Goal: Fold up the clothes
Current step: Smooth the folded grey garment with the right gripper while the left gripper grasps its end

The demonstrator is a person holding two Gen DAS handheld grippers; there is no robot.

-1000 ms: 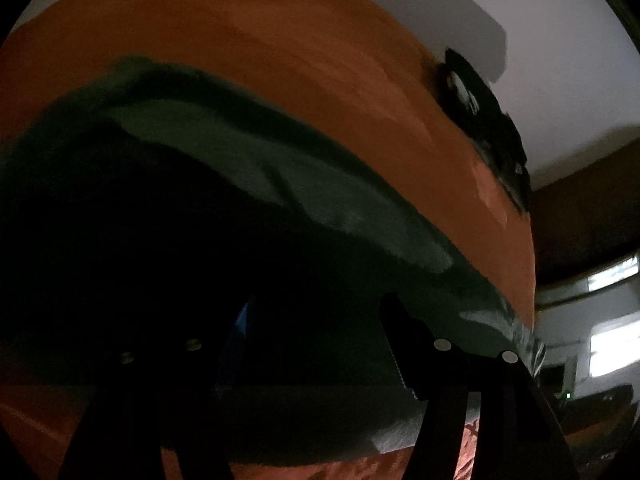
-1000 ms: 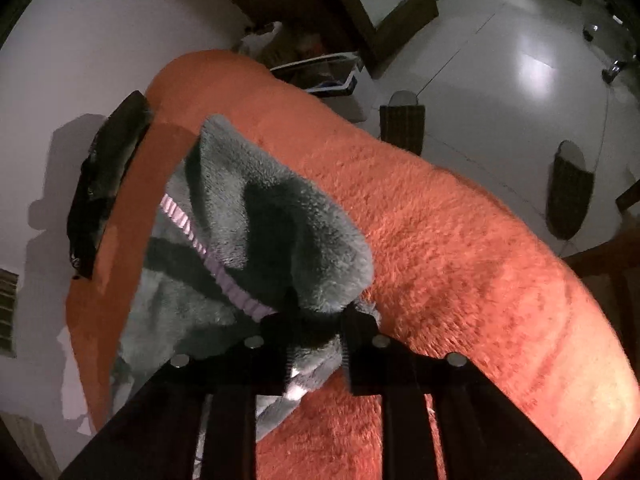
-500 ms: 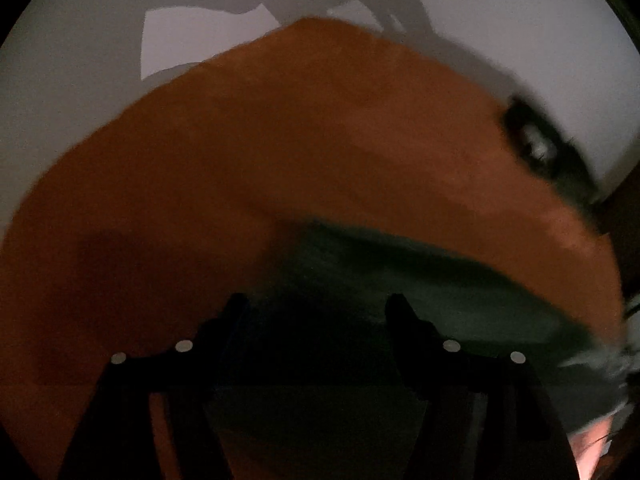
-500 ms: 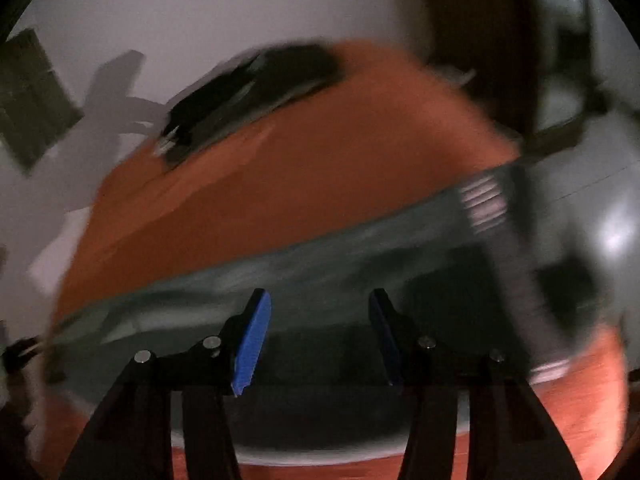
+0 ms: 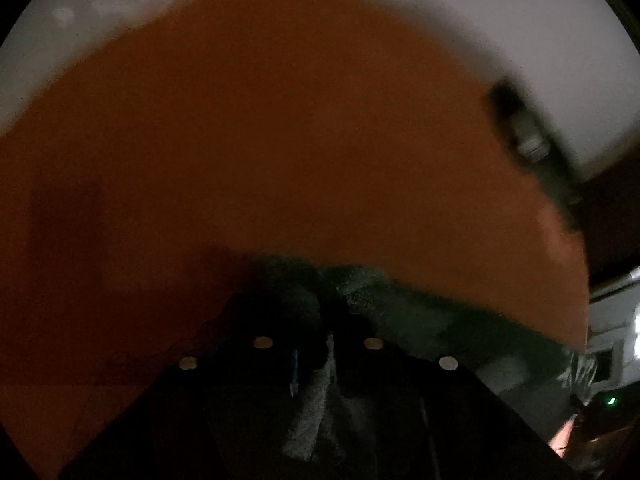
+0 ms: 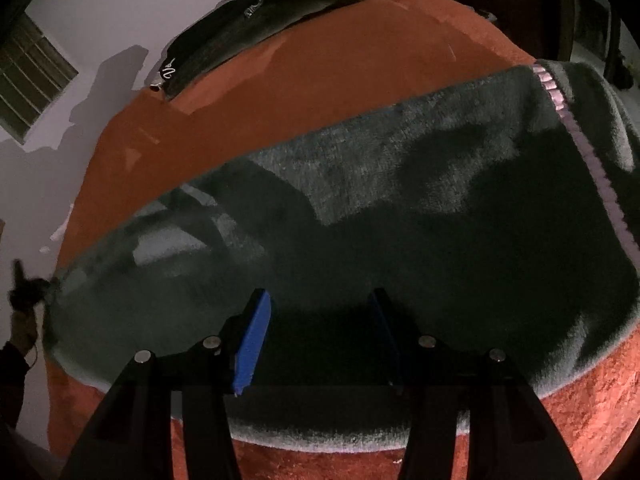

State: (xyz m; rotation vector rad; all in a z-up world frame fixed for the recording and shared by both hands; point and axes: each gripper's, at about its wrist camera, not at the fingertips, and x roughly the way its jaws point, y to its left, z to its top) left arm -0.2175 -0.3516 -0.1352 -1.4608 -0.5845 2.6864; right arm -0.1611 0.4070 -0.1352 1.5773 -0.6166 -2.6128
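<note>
Left tool (image 5: 320,344): jaws closing, with a tuft of the green fleece garment (image 5: 420,312) pinched between them at one end. Right tool (image 6: 316,332): jaws apart, blue pads clear of the fabric, grasping nothing; it hangs over the garment's near edge.

The green fleece garment (image 6: 400,208) lies spread flat on the orange blanket (image 6: 320,80), along its near edge. A second dark garment (image 6: 256,12) rests at the far edge, well apart.

Progress, judged: the garment appears laid out in one smooth layer, with no fold visible. All folding remains.

Orientation: the long axis runs side to side in the right wrist view. The ribbed pale trim (image 6: 576,132) marks the right end; the left tool holds the opposite end.
</note>
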